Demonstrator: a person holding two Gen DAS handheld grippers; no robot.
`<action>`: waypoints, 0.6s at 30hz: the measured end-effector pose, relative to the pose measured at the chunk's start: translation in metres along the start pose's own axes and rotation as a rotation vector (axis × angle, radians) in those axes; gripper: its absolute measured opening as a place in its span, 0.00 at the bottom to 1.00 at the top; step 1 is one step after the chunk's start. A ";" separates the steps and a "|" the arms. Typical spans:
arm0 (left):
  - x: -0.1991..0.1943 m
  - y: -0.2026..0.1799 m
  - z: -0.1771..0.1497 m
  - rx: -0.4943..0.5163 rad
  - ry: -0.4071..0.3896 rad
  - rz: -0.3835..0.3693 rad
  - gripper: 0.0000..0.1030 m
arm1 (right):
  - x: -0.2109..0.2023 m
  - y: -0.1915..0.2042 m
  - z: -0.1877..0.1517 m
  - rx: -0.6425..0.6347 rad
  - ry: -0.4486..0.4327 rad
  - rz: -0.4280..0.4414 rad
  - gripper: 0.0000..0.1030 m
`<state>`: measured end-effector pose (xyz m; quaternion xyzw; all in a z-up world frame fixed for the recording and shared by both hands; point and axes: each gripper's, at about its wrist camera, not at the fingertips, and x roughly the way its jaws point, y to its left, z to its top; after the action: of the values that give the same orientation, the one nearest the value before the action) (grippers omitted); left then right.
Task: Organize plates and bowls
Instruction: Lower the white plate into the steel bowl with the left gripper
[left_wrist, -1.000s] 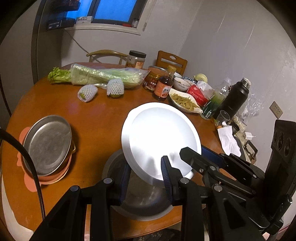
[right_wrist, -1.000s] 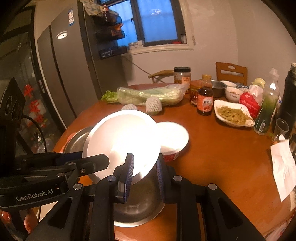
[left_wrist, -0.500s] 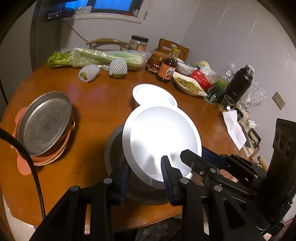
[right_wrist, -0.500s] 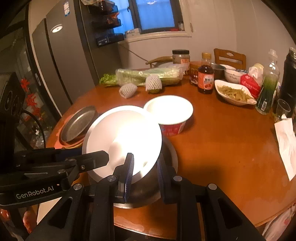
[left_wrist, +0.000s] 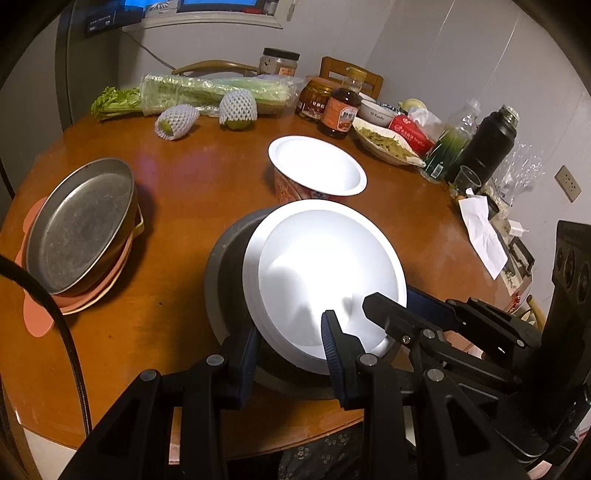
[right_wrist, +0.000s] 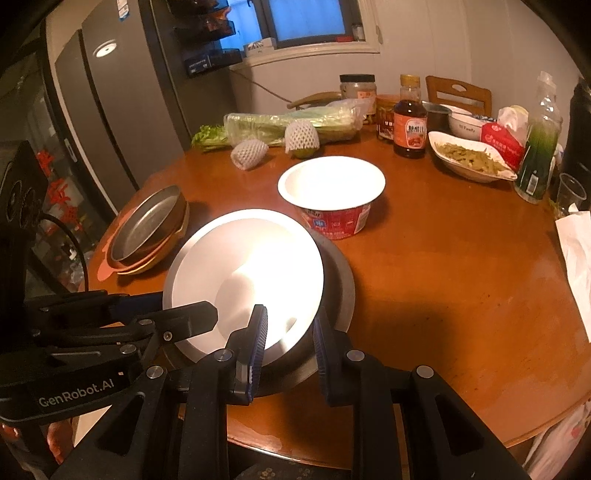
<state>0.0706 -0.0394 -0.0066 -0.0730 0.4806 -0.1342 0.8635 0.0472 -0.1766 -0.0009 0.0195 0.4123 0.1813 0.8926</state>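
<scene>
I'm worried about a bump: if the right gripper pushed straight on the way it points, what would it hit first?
The right gripper is already shut on the rim of the white plate, so that comes first. Under it is the metal dish, then probably the red paper bowl, though depth is hard to judge.

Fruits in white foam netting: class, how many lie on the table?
2. One foam-netted fruit lies on its side before the bagged celery; the other stands just right of it. More may be hidden.
</scene>
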 end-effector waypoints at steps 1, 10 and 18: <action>0.001 0.000 0.000 0.000 0.002 0.002 0.32 | 0.000 0.000 0.000 0.001 0.002 0.000 0.25; 0.002 0.000 0.000 -0.003 0.006 0.004 0.32 | 0.000 0.000 0.000 -0.002 -0.002 0.002 0.25; 0.003 0.000 0.001 -0.003 0.007 0.011 0.32 | 0.001 0.004 0.002 -0.037 0.008 -0.034 0.25</action>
<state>0.0725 -0.0399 -0.0084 -0.0709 0.4842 -0.1289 0.8625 0.0476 -0.1728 0.0003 -0.0047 0.4129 0.1736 0.8941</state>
